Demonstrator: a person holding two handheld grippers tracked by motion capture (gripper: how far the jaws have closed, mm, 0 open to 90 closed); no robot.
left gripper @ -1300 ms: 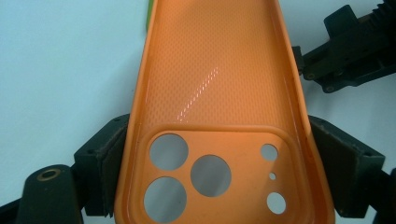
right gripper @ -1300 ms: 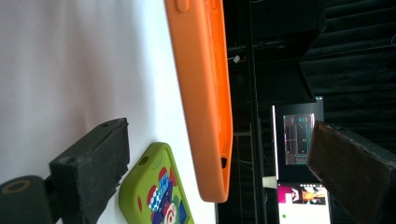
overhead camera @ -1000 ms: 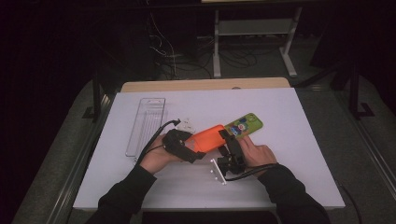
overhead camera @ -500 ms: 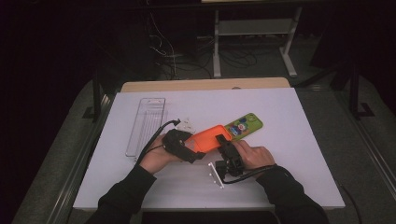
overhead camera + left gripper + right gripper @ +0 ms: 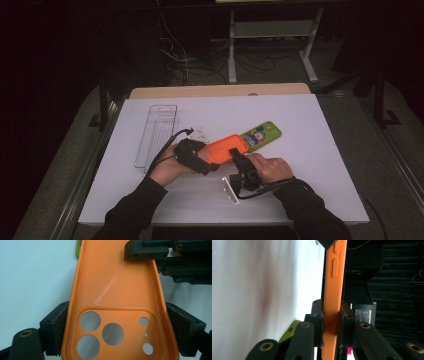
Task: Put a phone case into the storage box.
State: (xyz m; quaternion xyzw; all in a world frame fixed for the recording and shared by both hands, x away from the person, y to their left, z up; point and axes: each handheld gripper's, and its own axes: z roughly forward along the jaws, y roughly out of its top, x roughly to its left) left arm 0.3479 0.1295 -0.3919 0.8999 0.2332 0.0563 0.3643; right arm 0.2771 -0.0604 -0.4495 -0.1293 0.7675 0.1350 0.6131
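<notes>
The left claw [image 5: 212, 159] grips the orange phone case [image 5: 226, 148] across its camera end at the middle of the high view; the right claw [image 5: 235, 154], jaws just closing, pinches the case's long edge. A green phone [image 5: 261, 134] lies touching the case, upper right. A clear tray [image 5: 156, 134] sits left. The desk [image 5: 320, 165] is bare at right and toward the top. No writing is legible.
</notes>
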